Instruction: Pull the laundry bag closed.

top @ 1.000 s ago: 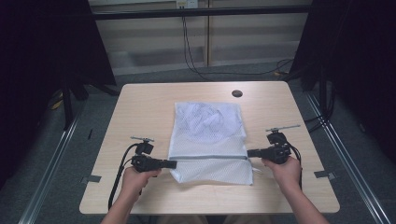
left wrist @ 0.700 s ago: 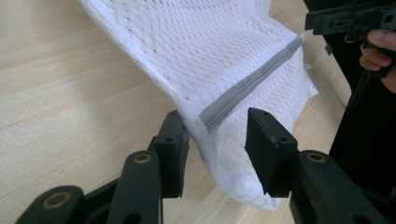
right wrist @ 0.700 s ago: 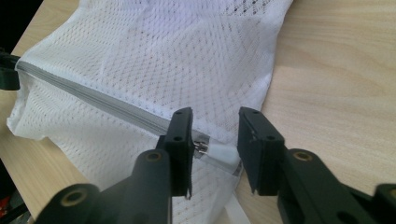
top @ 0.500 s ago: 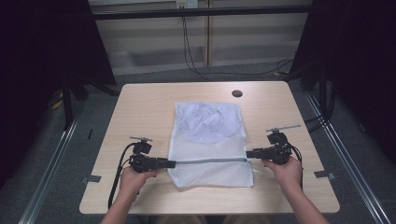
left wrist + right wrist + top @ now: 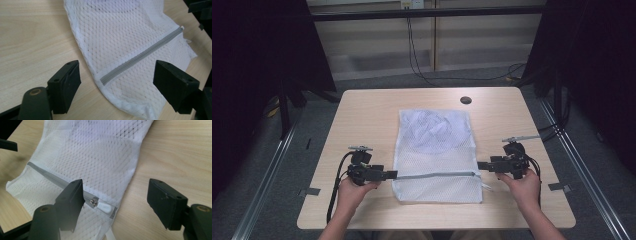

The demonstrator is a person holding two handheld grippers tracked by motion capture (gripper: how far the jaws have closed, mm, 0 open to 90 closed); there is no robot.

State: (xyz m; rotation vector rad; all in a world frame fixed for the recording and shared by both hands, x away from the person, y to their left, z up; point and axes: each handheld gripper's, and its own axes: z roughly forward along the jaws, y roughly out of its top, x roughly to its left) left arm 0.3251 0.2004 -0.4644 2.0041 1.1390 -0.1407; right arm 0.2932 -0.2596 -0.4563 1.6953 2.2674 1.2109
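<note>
The table (image 5: 362,115) occupies the centre of the high view. A white mesh bag (image 5: 437,150) lies flat at its middle, something pale visible inside the upper half. The grey zipper (image 5: 434,175) runs across the bag's lower part and appears fully closed (the white pull (image 5: 105,207) sits at the right-hand end). The left gripper (image 5: 391,174), lower left, and right gripper (image 5: 481,165), lower right, rest at opposite ends of the zipper; both have just been opening, jaws now apart, pressing on nothing. Judgement: zipping looks complete and the bag released; withdrawal of both hands remains.
</note>
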